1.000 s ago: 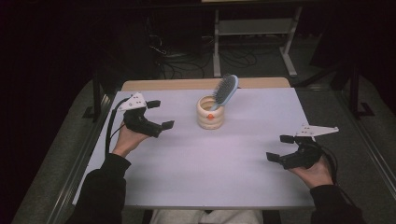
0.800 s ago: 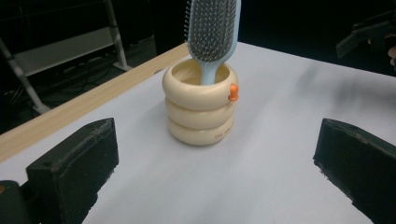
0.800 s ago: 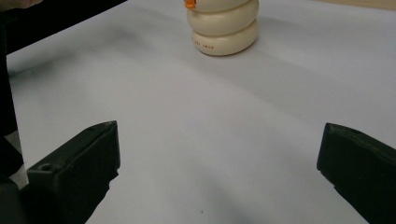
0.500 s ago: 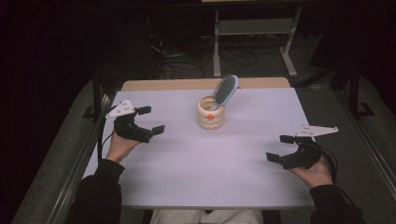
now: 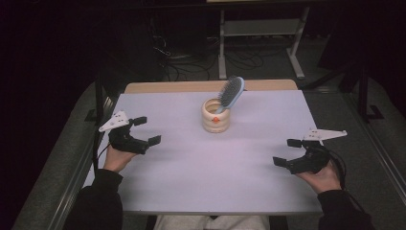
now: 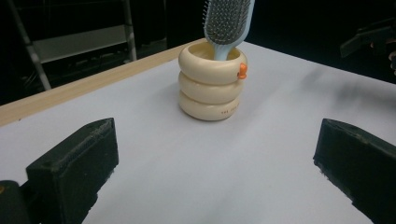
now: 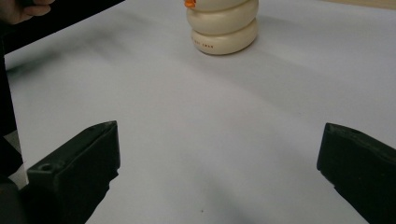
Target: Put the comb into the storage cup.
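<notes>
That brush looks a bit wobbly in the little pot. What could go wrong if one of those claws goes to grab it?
The hairbrush leans out over the rim of the cream ringed holder, so a sideways pull might tip the holder. Its bristled head is wide, and the left gripper, though open, could slip off it. The right gripper is far off, so it may not steady the holder in time.

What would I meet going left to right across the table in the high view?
Left black two-jaw tool → cream ringed ceramic holder → light-blue plastic hairbrush leaning out of it → right black two-jaw tool.
</notes>
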`<act>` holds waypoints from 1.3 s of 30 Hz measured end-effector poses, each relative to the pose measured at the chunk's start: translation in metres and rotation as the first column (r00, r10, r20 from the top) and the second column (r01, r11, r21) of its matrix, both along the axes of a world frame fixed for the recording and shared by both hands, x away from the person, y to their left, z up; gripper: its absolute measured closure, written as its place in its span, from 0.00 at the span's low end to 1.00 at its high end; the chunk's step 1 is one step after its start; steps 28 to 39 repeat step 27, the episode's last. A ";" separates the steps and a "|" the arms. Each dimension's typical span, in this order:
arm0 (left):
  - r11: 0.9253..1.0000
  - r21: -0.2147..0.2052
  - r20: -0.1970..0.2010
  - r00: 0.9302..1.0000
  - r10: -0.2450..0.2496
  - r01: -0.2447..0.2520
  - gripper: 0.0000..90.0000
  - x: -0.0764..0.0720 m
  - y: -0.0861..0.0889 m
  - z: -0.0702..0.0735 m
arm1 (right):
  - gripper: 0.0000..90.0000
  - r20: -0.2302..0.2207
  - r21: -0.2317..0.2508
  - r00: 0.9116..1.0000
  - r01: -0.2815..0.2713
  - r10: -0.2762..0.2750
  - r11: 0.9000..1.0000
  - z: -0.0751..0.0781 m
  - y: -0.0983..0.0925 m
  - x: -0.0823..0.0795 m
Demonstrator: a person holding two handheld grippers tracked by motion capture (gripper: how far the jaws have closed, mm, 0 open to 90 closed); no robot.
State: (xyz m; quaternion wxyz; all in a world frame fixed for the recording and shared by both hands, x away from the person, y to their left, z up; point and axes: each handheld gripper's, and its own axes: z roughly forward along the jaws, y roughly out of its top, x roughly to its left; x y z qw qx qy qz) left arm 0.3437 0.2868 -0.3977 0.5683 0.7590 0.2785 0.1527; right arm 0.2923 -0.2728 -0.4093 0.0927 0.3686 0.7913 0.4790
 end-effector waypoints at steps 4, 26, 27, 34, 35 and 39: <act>1.000 -0.005 -0.001 1.000 0.022 -0.022 0.00 -0.007 0.009 -0.004 | 0.00 -0.002 0.000 1.000 0.001 -0.001 1.000 0.000 0.000 0.000; 0.991 -0.031 -0.024 0.991 0.130 -0.131 0.00 -0.036 0.038 -0.025 | 0.00 0.001 0.010 1.000 -0.006 0.006 1.000 0.001 0.002 -0.002; 0.990 -0.034 -0.028 0.990 0.135 -0.136 0.00 -0.036 0.038 -0.025 | 0.00 0.001 0.010 1.000 -0.006 0.006 1.000 0.001 0.002 -0.002; 0.990 -0.034 -0.028 0.990 0.135 -0.136 0.00 -0.036 0.038 -0.025 | 0.00 0.001 0.010 1.000 -0.006 0.006 1.000 0.001 0.002 -0.002; 0.990 -0.034 -0.028 0.990 0.135 -0.136 0.00 -0.036 0.038 -0.025 | 0.00 0.001 0.010 1.000 -0.006 0.006 1.000 0.001 0.002 -0.002; 0.990 -0.034 -0.028 0.990 0.135 -0.136 0.00 -0.036 0.038 -0.025 | 0.00 0.001 0.010 1.000 -0.006 0.006 1.000 0.001 0.002 -0.002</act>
